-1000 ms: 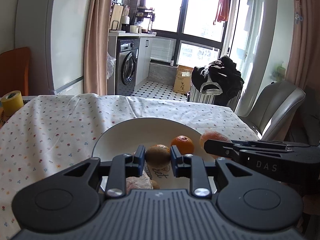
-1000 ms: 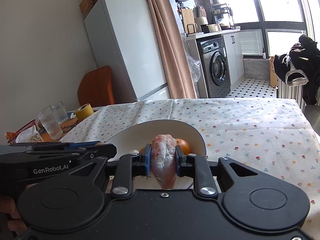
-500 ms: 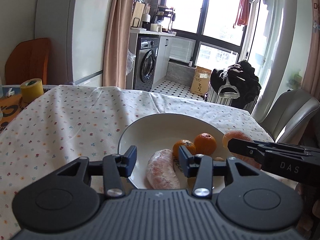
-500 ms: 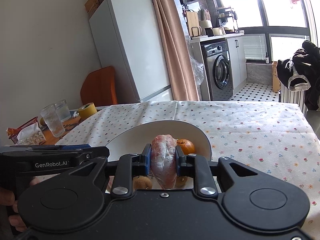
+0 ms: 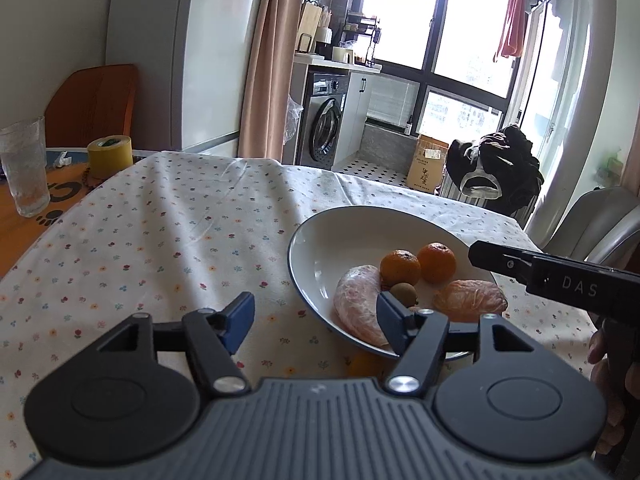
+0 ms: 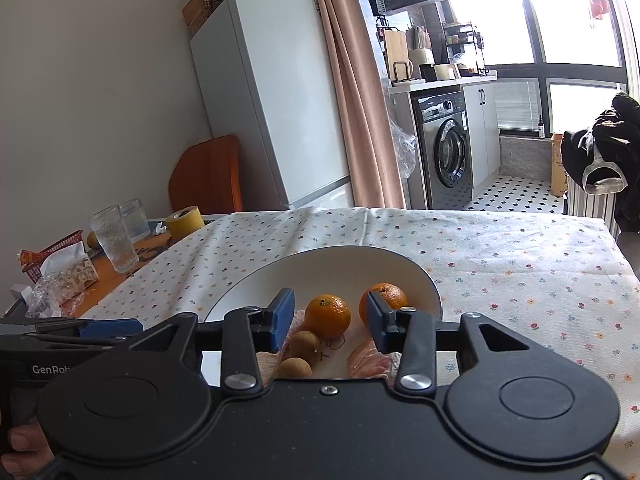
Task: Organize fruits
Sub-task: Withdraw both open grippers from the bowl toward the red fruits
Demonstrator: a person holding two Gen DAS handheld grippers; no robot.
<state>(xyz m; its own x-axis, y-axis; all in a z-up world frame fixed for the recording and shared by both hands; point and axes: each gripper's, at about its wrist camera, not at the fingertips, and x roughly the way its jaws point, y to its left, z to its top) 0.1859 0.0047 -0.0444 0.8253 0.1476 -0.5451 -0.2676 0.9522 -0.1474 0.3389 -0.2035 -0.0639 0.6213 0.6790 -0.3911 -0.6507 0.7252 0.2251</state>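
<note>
Both grippers are hanging open and empty. The fruit is sitting in the white bowl (image 6: 256, 280) just ahead of the right gripper (image 6: 328, 322) and beside the left gripper (image 5: 314, 322). Move away slowly so nothing gets bumped.

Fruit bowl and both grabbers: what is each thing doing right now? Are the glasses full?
Left gripper: open, empty.
Right gripper: open, empty.
White bowl: upright, holding fruit.
Two mandarins: whole, unpeeled.
Grapefruit segments: peeled, lying in the bowl.
Small brown fruits: whole, in the bowl.
Glasses: upright; contents unclear.
Tape roll: standing flat.
</note>
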